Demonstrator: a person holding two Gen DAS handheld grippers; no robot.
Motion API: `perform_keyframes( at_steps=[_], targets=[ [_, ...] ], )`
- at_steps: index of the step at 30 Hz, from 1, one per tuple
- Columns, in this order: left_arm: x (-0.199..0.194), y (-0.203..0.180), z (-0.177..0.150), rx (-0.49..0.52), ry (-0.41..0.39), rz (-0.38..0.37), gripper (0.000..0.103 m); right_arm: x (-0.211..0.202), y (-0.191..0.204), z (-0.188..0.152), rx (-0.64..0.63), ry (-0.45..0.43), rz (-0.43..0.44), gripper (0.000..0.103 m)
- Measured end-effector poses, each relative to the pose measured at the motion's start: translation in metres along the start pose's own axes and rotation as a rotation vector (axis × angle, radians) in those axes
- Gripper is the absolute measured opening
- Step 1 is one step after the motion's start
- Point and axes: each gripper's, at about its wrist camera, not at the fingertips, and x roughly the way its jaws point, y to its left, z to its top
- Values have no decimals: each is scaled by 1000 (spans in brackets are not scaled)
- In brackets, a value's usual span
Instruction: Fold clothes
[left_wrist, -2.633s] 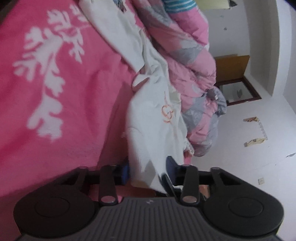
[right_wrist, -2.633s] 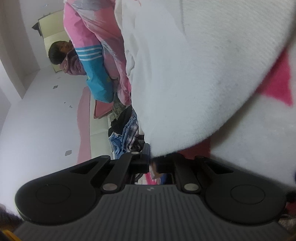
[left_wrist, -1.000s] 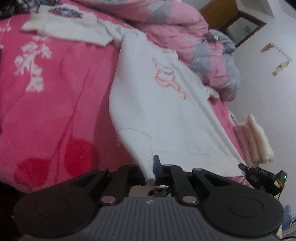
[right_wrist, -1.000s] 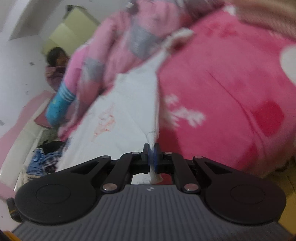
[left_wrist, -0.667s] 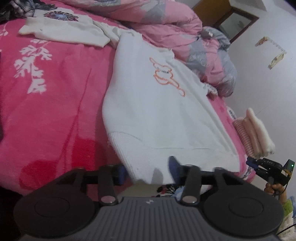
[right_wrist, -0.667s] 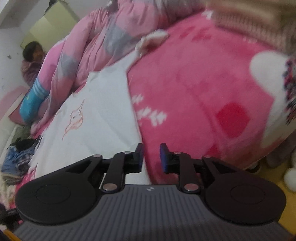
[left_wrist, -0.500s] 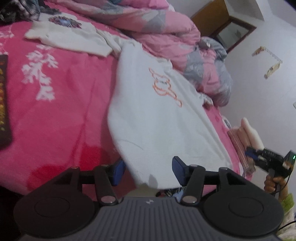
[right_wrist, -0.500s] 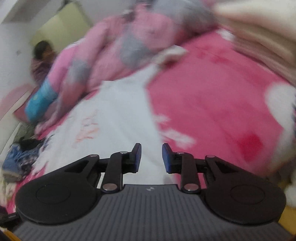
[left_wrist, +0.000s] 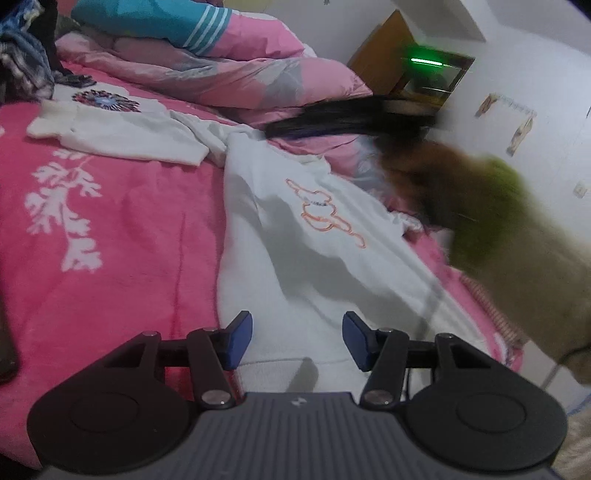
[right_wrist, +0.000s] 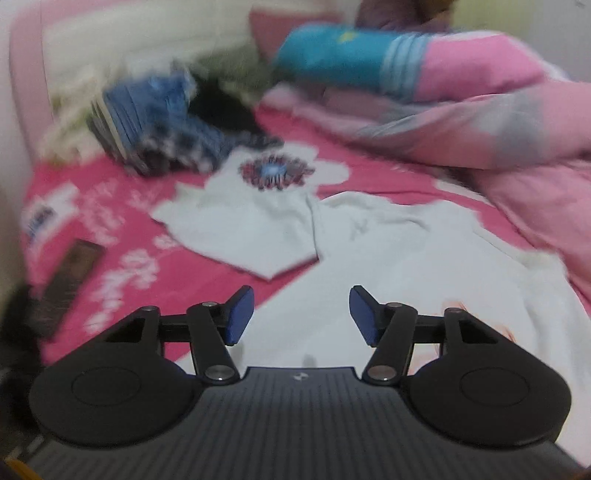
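A white sweatshirt (left_wrist: 295, 258) with an orange line drawing was seen spread flat, front up, along the near edge of the pink bedspread (left_wrist: 110, 229), its hem just under the left gripper (left_wrist: 297, 341). The jaws of both the left gripper and the right gripper (right_wrist: 301, 314) were held wide, with nothing gripped. A folded white top (right_wrist: 251, 225) lay beside it. The laying-out step was judged complete; a sleeve or side edge would next have to be pinched.

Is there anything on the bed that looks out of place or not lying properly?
Yes. The white sweater lies spread on the pink bed cover, but its far sleeve is crumpled and overlaps the folded white top. A dark flat object also lies on the cover, too blurred to identify.
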Motion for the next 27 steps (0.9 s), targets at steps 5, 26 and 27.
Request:
perform_keyframes(
  at_steps=[5,26,27],
  targets=[
    [7,10,-4,-13,-23,-68,54,111,22,58,-119,113,-5,57],
    [0,34,-18,-67,-153,-26,62,161,-53,97,630,-212,625,7],
    [-1,34,-18,-65,-152,-25,62,170,-55,93,671,-221,640,7]
  ],
)
